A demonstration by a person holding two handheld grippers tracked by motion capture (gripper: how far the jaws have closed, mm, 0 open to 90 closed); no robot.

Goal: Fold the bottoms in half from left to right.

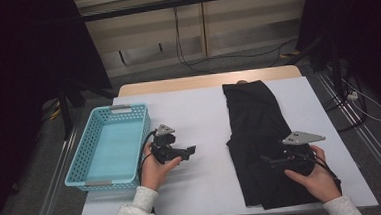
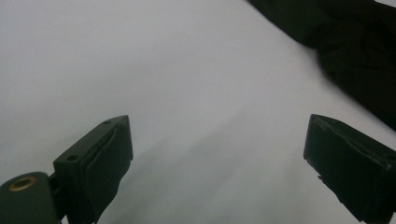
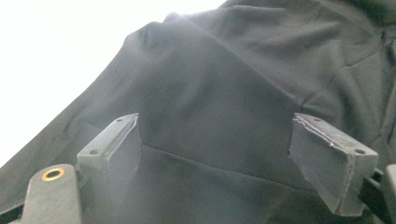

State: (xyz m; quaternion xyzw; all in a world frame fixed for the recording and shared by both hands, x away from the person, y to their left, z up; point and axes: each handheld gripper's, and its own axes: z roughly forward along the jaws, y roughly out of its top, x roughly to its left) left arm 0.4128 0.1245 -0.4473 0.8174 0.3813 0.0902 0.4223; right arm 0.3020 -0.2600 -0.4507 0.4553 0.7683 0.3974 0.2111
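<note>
Jaws wide apart on both my grippers, holding nothing: right gripper (image 1: 274, 161) over the one black garment (image 1: 260, 133) on the surface's right, left gripper (image 1: 187, 151) beside one empty blue basket (image 1: 81, 159).

Open tool (image 2: 217, 154), white table (image 2: 140, 70), black cloth (image 2: 355, 51) beyond

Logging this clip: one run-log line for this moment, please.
left gripper: open, over bare table | right gripper: open, over black garment | basket: empty
</note>
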